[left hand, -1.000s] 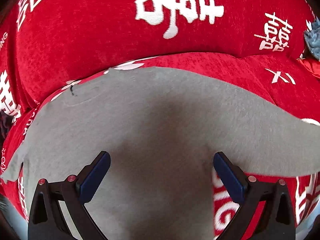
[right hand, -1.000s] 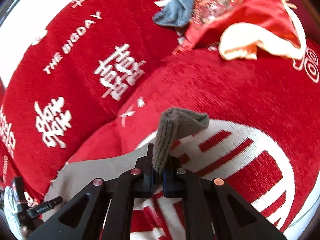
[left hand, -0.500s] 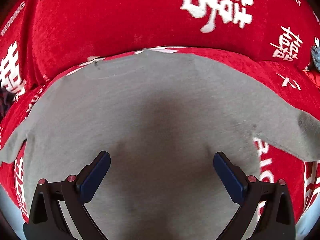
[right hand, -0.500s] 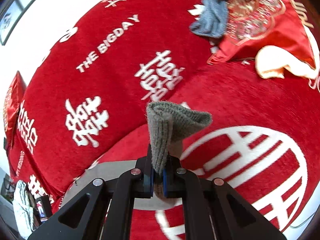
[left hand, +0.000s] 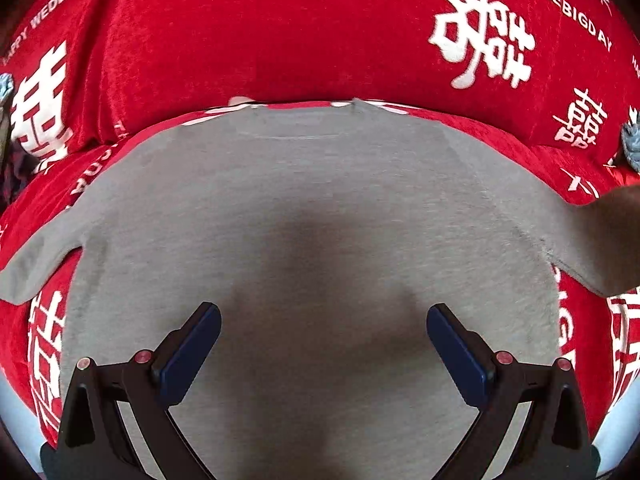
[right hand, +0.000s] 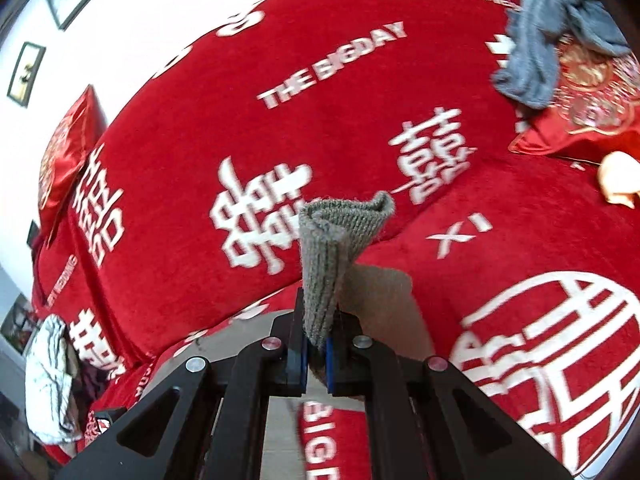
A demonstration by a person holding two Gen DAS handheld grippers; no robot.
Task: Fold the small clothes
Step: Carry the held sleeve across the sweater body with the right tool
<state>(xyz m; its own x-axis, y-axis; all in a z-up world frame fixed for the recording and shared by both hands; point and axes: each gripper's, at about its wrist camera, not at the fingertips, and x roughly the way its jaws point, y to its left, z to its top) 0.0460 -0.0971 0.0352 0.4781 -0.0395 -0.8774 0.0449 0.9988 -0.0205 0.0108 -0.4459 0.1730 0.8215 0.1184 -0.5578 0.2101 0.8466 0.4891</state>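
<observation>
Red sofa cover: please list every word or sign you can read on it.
"THE BIGDAY": red sofa cover, also at.
"HAPPY WEDDING": cover, upper left.
White double-happiness characters: cover.
"BIG": seat, cut off.
Grey shirt: no text.

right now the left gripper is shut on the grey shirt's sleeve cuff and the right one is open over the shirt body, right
Sides are swapped. The right gripper is shut on the sleeve cuff, per the right wrist view; the left gripper is open over the grey shirt body, per the left wrist view.
</observation>
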